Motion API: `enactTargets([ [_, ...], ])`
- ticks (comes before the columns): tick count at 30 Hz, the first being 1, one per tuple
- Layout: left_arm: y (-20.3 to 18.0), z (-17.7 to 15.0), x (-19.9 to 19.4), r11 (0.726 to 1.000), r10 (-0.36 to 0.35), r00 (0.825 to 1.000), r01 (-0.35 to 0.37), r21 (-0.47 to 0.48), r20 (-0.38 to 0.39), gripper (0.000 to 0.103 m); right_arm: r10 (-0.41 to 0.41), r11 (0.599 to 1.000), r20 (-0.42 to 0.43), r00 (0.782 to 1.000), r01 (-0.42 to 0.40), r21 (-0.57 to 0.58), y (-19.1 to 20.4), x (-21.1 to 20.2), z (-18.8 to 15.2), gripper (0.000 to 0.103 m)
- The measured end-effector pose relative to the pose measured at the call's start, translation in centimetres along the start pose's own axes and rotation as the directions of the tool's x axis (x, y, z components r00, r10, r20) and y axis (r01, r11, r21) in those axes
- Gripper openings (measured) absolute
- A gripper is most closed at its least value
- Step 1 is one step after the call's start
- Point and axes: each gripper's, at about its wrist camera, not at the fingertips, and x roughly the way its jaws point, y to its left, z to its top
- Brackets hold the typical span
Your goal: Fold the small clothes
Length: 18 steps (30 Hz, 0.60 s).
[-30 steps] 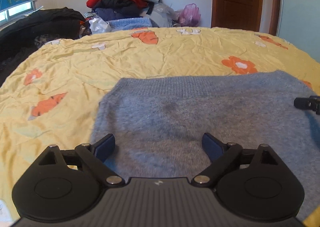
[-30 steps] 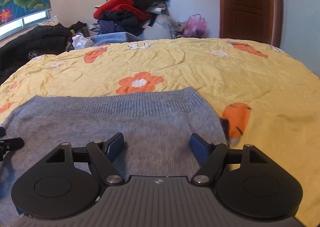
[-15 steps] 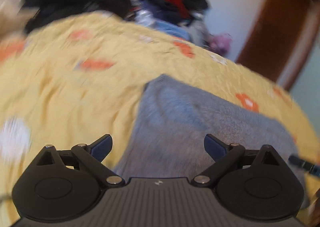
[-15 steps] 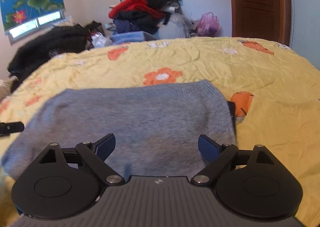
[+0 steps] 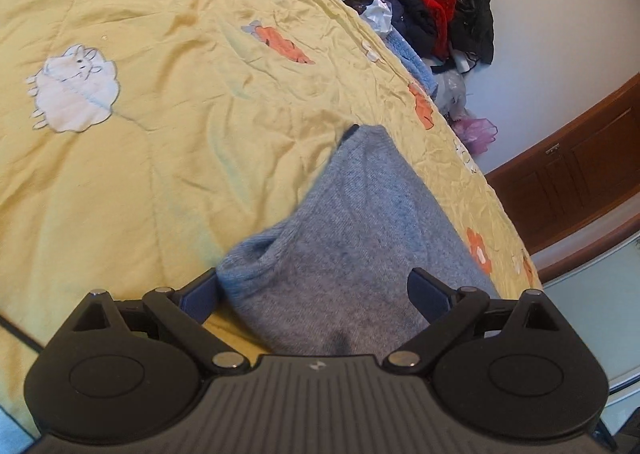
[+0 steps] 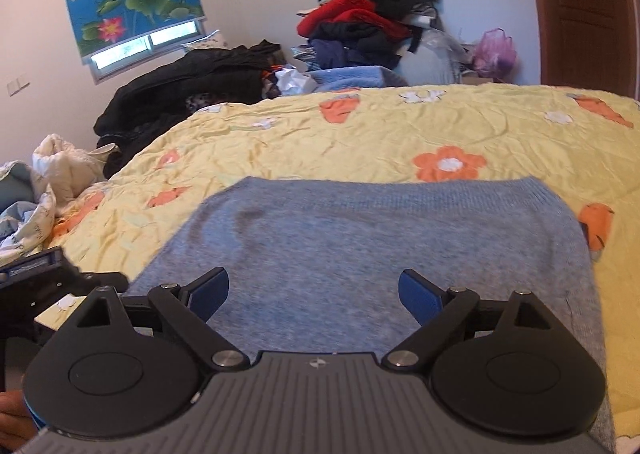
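Left tool (image 5: 314, 296) rolled, apart | right tool (image 6: 314, 294) raised, apart | sweater (image 6: 380, 238) flat | clothes pile (image 6: 368, 29) behind

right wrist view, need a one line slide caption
Open right gripper above a grey-blue knit garment lying flat on the yellow floral bedspread.

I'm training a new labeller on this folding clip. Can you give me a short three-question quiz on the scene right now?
1. True or false: the right gripper is clamped on the sweater.
2. The bedspread under the sweater is: A yellow with orange flowers, B plain white, C striped blue.
3. Which end of the sweater lies between the left gripper's fingers?

Key:
1. False; it is open, with nothing pinched.
2. A.
3. The bunched left edge, near the left finger; the gripper is open.
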Motion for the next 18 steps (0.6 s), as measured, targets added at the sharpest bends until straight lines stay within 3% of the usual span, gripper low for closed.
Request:
enactTargets([
  [1, -0.4, -0.1, 0.2, 0.999, 0.024, 1.000, -0.024, 0.028, 0.008, 0.087, 0.004, 1.000, -0.003, 1.000, -0.004, -0.010, 0.3, 0.0, 0.1, 0.094],
  [2, -0.8, -0.1, 0.4, 0.997, 0.057, 0.998, -0.057, 0.060, 0.013, 0.067, 0.009, 1.000, -0.006, 1.000, -0.009, -0.018, 0.5, 0.0, 0.3, 0.094],
  [3, -1.1, -0.2, 0.6, 0.992, 0.082, 0.997, -0.083, 0.090, 0.014, 0.054, 0.015, 1.000, -0.011, 1.000, -0.015, -0.023, 0.7, 0.0, 0.4, 0.094],
  [4, -1.3, -0.1, 1.1, 0.989, 0.099, 0.995, -0.098, 0.108, -0.002, 0.031, 0.020, 1.000, -0.018, 1.000, -0.021, -0.024, 0.8, 0.1, 0.7, 0.094],
  [7, -1.2, 0.1, 1.5, 0.983, 0.131, 0.991, -0.128, 0.134, -0.011, 0.010, 0.058, 0.998, -0.051, 0.997, -0.057, 0.004, 1.0, 1.0, 1.8, 0.094],
  [9, -1.7, -0.1, 1.3, 0.975, 0.139, 0.990, -0.137, 0.176, -0.001, 0.008, 0.108, 0.994, -0.077, 0.991, -0.105, 0.033, 1.3, 2.0, 3.3, 0.094],
  [11, -3.7, -1.2, 0.6, 0.938, 0.142, 0.988, -0.155, 0.310, 0.062, 0.007, 0.191, 0.980, -0.135, 0.972, -0.182, 0.080, 1.7, 3.6, 5.2, 0.094],
  [15, -8.2, -5.0, -0.7, 0.776, 0.066, 0.982, -0.161, 0.609, 0.176, 0.007, 0.344, 0.939, -0.304, 0.889, -0.318, 0.132, 4.0, 8.6, 8.7, 0.093],
  [16, -8.9, -5.9, -0.7, 0.742, 0.052, 0.982, -0.159, 0.651, 0.181, 0.007, 0.352, 0.936, -0.336, 0.873, -0.331, 0.120, 4.7, 9.8, 9.5, 0.093],
  [18, -9.6, -7.3, -0.6, 0.700, 0.024, 0.986, -0.134, 0.702, 0.165, 0.007, 0.375, 0.925, -0.421, 0.826, -0.363, 0.113, 6.2, 12.6, 10.7, 0.093],
])
